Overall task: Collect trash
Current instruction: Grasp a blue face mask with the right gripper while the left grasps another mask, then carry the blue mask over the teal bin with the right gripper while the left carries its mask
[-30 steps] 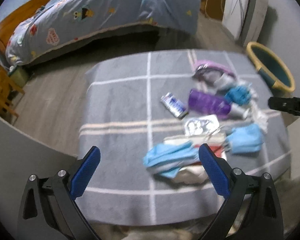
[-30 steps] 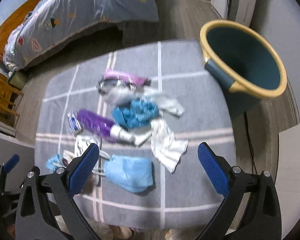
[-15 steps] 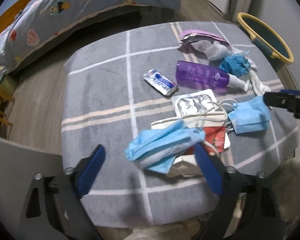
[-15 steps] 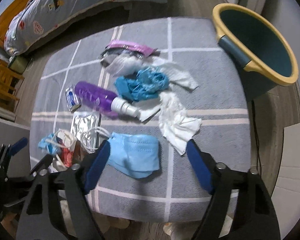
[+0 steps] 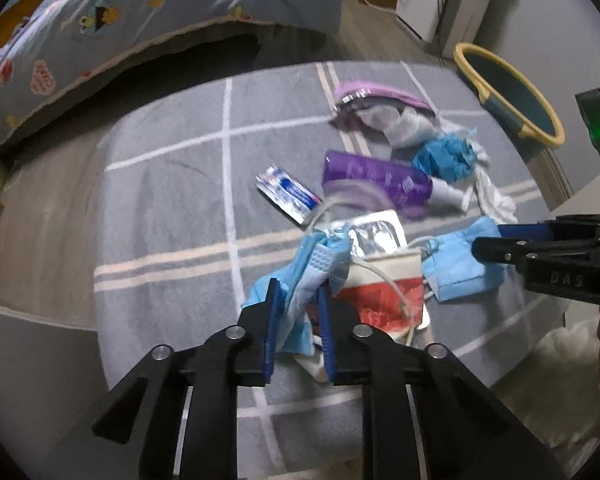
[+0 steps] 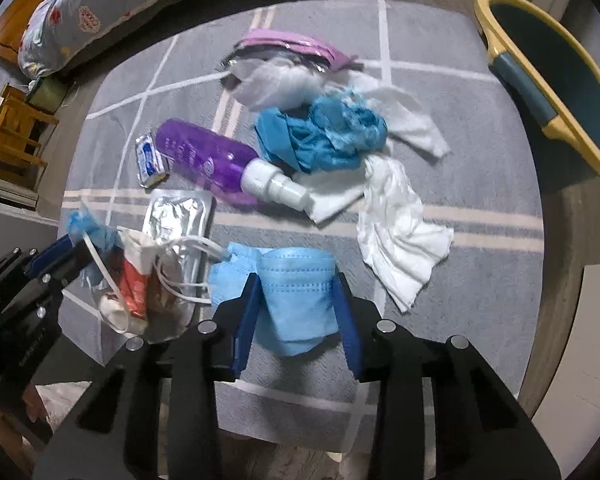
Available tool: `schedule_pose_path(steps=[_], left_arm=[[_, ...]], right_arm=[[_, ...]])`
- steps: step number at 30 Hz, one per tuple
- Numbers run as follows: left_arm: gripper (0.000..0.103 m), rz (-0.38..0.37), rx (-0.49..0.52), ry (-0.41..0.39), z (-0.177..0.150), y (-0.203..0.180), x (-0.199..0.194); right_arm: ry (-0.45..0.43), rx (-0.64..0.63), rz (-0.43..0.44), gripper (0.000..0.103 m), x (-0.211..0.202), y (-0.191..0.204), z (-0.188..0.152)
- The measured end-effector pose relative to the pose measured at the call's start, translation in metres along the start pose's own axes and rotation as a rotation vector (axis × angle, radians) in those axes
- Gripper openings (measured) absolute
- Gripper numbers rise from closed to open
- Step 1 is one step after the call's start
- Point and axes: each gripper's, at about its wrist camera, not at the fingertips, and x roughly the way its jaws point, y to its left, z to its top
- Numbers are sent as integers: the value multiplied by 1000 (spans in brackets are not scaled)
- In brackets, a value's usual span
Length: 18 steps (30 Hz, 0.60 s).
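On the grey checked rug (image 6: 480, 128), the yellow-rimmed bin (image 6: 556, 92) looks empty; left gripper (image 5: 298, 292) pinches one blue mask (image 5: 300, 276), right gripper (image 6: 296, 284) another mask (image 6: 296, 300).

Red-and-white packet (image 5: 384, 296): near end hidden behind left jaws. Basket (image 6: 560, 92): far side cut by frame edge right of right jaws. Sachet (image 6: 150, 158) print illegible.

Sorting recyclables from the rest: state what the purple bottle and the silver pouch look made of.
Purple bottle with white cap: seemingly translucent glossy plastic; light glows through its body. Crinkled silver pouch: probably metallic foil or foil-laminated film; shiny, sharply creased surface.
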Motion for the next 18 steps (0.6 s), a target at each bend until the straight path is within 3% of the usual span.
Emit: schedule_pose_path(steps=[11,18], left_arm=[[10,-24,-95,-174,18,17,-39],[10,-19,-107,-267,29,19,-65]], right_arm=[[-194,-24,5,36,-65,-1,14],[-364,-83,-54,35,-119,-1,37]])
